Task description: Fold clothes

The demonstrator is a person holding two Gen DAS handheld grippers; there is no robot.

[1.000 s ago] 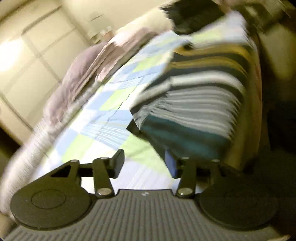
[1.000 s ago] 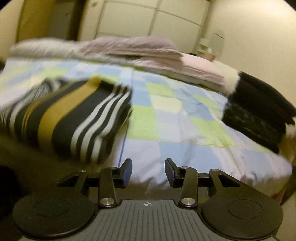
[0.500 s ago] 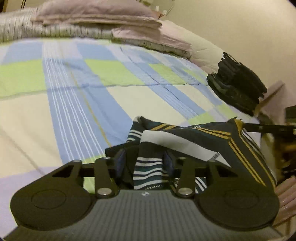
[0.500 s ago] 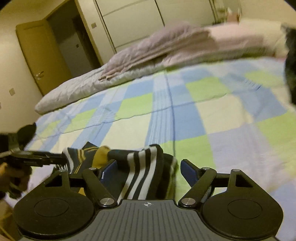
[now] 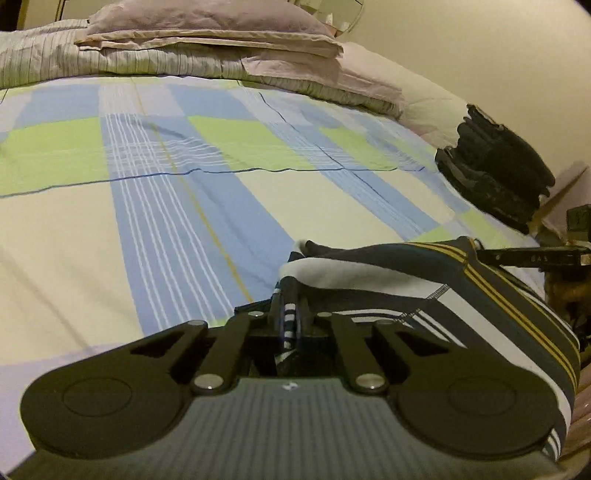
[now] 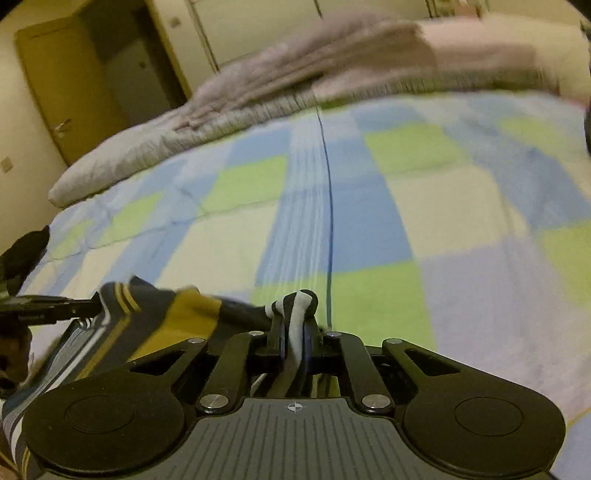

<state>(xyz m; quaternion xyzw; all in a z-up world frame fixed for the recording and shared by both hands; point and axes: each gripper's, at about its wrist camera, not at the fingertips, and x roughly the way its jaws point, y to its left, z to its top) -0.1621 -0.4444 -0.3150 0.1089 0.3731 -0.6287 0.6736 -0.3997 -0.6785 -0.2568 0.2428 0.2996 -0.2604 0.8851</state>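
Your bed (image 5: 74,236) fills both views, covered by a checked sheet (image 5: 229,140) in blue, green and cream. Along its far side lies a folded grey striped duvet (image 5: 110,62) with pale pink pillows (image 5: 207,22) on top. In your right wrist view a wooden door (image 6: 70,96) stands at the far left beyond the bed, and that view is blurred. A stack of dark folded clothes (image 5: 498,170) sits near the right edge of the bed in your left wrist view, well apart from what you hold.

The striped garment (image 5: 424,284), dark with white and mustard bands, lies on the near edge of the bed and stretches between your two grippers.

Your left gripper (image 5: 291,317) has just been closing, and its jaws now stand almost together, pinching a bunched edge of the garment, which runs off to the right. The tip of your right gripper shows at the garment's far end there.

Your right gripper (image 6: 295,332) has also just been closing; its jaws are nearly together, clamped on a white-and-dark fold of the same garment, which trails off to the left.
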